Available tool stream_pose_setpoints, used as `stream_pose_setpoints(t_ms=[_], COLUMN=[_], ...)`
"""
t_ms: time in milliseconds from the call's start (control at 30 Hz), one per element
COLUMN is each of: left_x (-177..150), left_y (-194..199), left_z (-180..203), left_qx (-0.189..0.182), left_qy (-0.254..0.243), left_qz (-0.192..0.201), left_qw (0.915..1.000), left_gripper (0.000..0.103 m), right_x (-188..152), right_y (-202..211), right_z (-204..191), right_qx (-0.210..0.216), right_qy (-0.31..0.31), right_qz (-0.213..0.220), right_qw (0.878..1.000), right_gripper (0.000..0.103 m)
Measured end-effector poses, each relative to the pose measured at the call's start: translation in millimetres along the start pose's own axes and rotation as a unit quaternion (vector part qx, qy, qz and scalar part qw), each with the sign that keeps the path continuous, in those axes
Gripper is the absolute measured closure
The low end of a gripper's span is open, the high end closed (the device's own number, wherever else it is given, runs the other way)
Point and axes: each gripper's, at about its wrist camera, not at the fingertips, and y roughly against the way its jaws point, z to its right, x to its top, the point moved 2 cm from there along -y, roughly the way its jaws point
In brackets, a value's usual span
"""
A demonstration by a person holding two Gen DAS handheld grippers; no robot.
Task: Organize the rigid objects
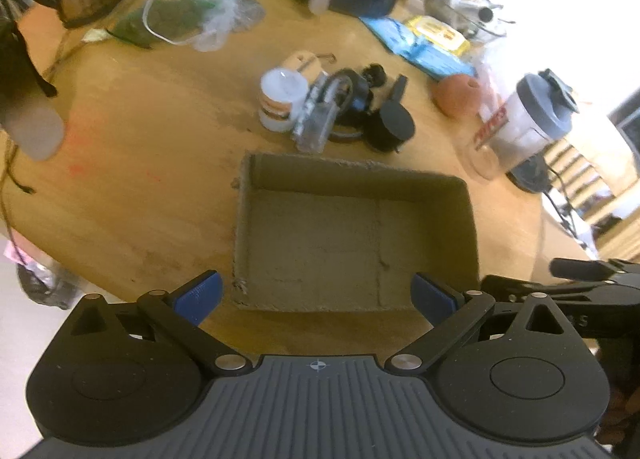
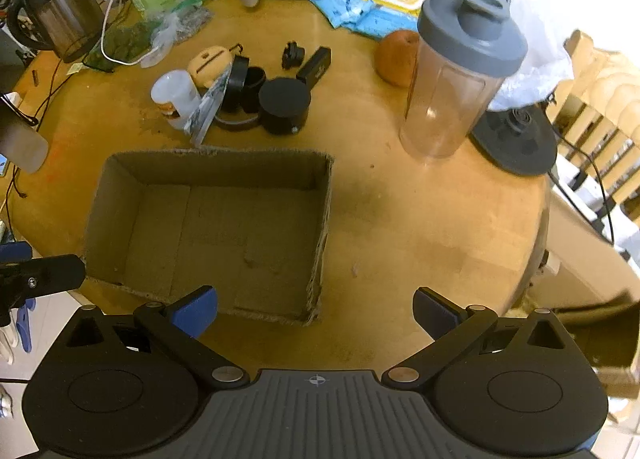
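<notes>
both claws stand with their blue pads spread wide apart and nothing between them. the left gripper (image 1: 316,297) sits at the bottom of its frame, just over the near edge of an open cardboard box (image 1: 468,219) that fills the lower middle; the box holds nothing. in the right wrist view the right gripper (image 2: 315,309) hangs at the bottom, over bare wooden table (image 2: 420,219) just right of the same box (image 2: 326,219).

beyond the far wall of the box, in the middle of both frames, lies a tight cluster of small things: a white jar (image 2: 176,93), a clear plastic piece (image 2: 208,111) leaning on it, a round black puck (image 2: 285,101), a black bar (image 2: 316,65) and a small black clip (image 2: 291,54).

a clear shaker cup with a grey lid (image 2: 460,71) stands upright at the right, an apple (image 2: 396,55) just behind it. a steel kettle (image 2: 60,19) is at upper left.
</notes>
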Motion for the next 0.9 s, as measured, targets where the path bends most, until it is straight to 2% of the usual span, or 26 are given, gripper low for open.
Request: stream_pose_setpoints(t_ms=[100, 167, 300, 467, 600, 767, 900], left_x=[-1, -5, -9, -15, -17, -7, 5], left_y=[9, 15, 15, 12, 10, 4, -4], left_z=[-1, -4, -10, -9, -2, 9, 10], left_qx=[0.040, 0.054, 0.070, 0.102, 0.091, 0.093, 0.060], left_qy=[0.027, 0.049, 0.074, 0.057, 0.015, -0.030, -0.045], left_qz=[0.048, 0.074, 0.069, 0.057, 0.047, 0.064, 0.064], left_qw=[0.9977, 0.9945, 0.9924, 0.9915, 0.9946, 0.9931, 0.9951], left_gripper=[0.001, 0.001, 0.001, 0.001, 0.001, 0.001, 0.001], right_x=[3, 2, 2, 3, 9, 23, 40], right_y=[3, 6, 11, 14, 10, 4, -4], right_z=[4, 8, 17, 17, 16, 17, 16], right_qx=[0.000, 0.009, 0.035, 0.048, 0.054, 0.066, 0.079], right_qy=[0.010, 0.016, 0.023, 0.060, 0.084, 0.077, 0.051], right_qz=[0.015, 0.028, 0.049, 0.082, 0.090, 0.096, 0.086], right_qw=[1.000, 0.999, 0.998, 0.994, 0.991, 0.990, 0.992], right_gripper=[0.000, 0.000, 0.000, 0.000, 0.000, 0.000, 0.000])
